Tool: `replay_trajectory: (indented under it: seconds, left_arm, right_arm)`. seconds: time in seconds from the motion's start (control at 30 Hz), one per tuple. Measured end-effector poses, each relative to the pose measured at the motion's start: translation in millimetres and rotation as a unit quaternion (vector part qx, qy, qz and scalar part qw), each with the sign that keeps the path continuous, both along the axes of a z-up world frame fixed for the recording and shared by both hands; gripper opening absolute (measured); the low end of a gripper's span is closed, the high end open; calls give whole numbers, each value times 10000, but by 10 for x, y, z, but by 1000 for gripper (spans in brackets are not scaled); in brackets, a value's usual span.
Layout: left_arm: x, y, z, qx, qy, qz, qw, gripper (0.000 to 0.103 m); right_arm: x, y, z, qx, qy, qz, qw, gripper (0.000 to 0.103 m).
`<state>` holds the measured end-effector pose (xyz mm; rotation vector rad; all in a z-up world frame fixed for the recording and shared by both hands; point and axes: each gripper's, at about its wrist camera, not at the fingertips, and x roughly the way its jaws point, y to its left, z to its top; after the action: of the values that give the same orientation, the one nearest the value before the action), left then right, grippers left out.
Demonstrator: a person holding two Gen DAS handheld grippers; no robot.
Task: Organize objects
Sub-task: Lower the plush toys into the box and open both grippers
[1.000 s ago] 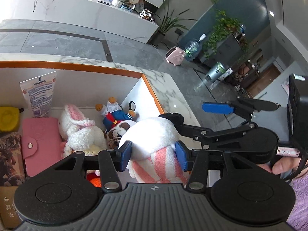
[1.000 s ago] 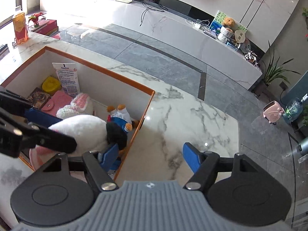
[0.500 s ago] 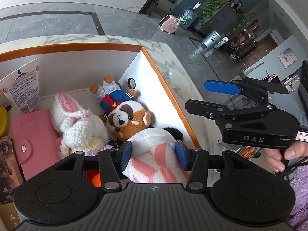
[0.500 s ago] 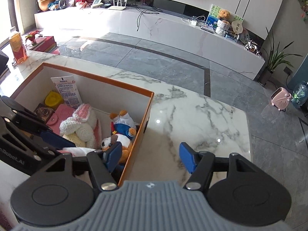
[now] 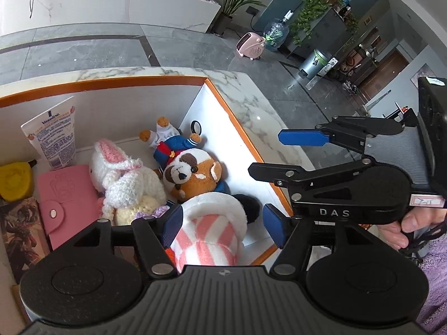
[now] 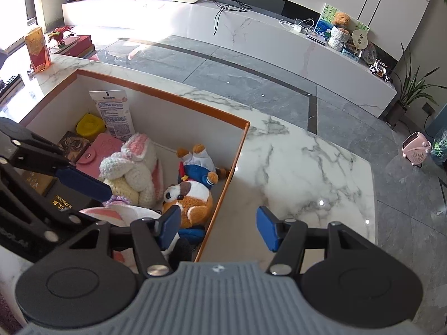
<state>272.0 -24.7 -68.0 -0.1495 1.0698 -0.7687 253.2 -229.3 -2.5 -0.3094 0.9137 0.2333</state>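
Note:
A white plush with pink stripes (image 5: pixel 209 229) lies at the near right corner of the orange-rimmed white box (image 5: pixel 237 128), next to a brown-and-white dog plush (image 5: pixel 192 176). My left gripper (image 5: pixel 222 226) straddles the striped plush; its jaws are opening, and the right pad stands clear of the plush. From the right wrist view the striped plush (image 6: pixel 111 215) shows under the left gripper (image 6: pixel 95 202). My right gripper (image 6: pixel 218 227) hovers over the box's right rim (image 6: pixel 234 162) and the marble top, its jaws closing on nothing. It also shows in the left view as the right gripper (image 5: pixel 265 153).
The box also holds a crochet bunny (image 5: pixel 125 178), a blue sailor duck plush (image 5: pixel 170 145), a pink wallet (image 5: pixel 61 192), a lotion tube (image 5: pixel 56 136), a yellow item (image 5: pixel 14 178) and a dark booklet (image 5: pixel 14 229). Marble table top (image 6: pixel 307 173) lies to the right of the box.
The striped plush went down from above the toys to the box floor beside the dog plush. The left jaws spread wider off it. The right jaws narrowed a little.

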Motion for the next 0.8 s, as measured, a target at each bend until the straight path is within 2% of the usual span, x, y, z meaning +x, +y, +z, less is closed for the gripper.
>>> replay_trajectory:
  seconds: [0.2,0.23,0.3,0.4,0.53,0.8]
  left_arm:
    - [-78,91,23,312,232,198,9990,60]
    - [-87,91,11,340,256,197,9989,51]
    - [-93,72,-44,431,287,201,9985,39]
    - [-87,70,-140,433,389,187,9981,37]
    - [-93,36,-276,515,595,201,9967,34]
    - [-124,122,-196,338,671,417,9963,37]
  right_arm:
    - [-41,29,12,-10,-7,42,10000,62]
    - [-45,36,7,-15,2,54,10000,61]
    - [-51,51,-7,-23,21,70,10000,59]
    - [-54,60,-31,-11,86,85,9999,55]
    - [-64,56,-68,-36,132,78,9999,54]
    - [-108,51,-51,14,159,56,9999,54]
